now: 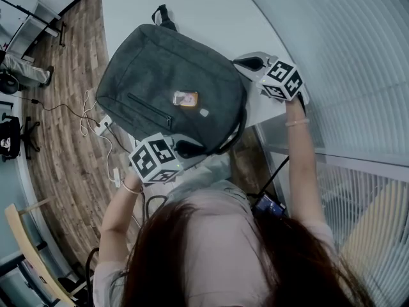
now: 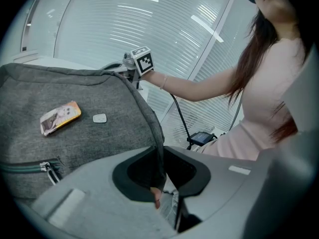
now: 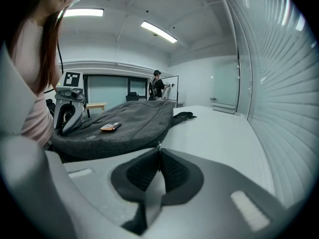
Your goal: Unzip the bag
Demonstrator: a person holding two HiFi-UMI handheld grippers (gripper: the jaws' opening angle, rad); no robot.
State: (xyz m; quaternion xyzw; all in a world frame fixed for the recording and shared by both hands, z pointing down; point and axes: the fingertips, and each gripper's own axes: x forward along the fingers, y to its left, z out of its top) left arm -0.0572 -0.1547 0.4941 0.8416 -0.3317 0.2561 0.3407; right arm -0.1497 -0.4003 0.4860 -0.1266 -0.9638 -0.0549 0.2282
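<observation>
The grey bag (image 1: pixel 166 75) is laid flat on the white table (image 1: pixel 192 5) with its front panel turned upward. An orange tag (image 1: pixel 186 98) is seen on that panel, and the front pocket zip (image 1: pixel 150 110) is seen closed beside it. A dark carry handle (image 1: pixel 163 15) is seen at the bag's far end.

The left gripper (image 1: pixel 185 149) is held at the bag's near edge. In the left gripper view its jaws are seen drawn in on the bag's dark edge seam (image 2: pixel 158 133), which runs down between the pads and is pinched there; the jaws are kept partly apart by the fabric.

The right gripper (image 1: pixel 249 64) is placed at the bag's corner on the person's right side, well apart from the left one. In the right gripper view its jaws are seen brought almost together, and a small metal zip pull (image 3: pixel 158 146) is clamped between the pad tips, with its end sticking up just above them. Behind it the bag's side is seen lying on the table, and no opened gap can be made out along the zip
</observation>
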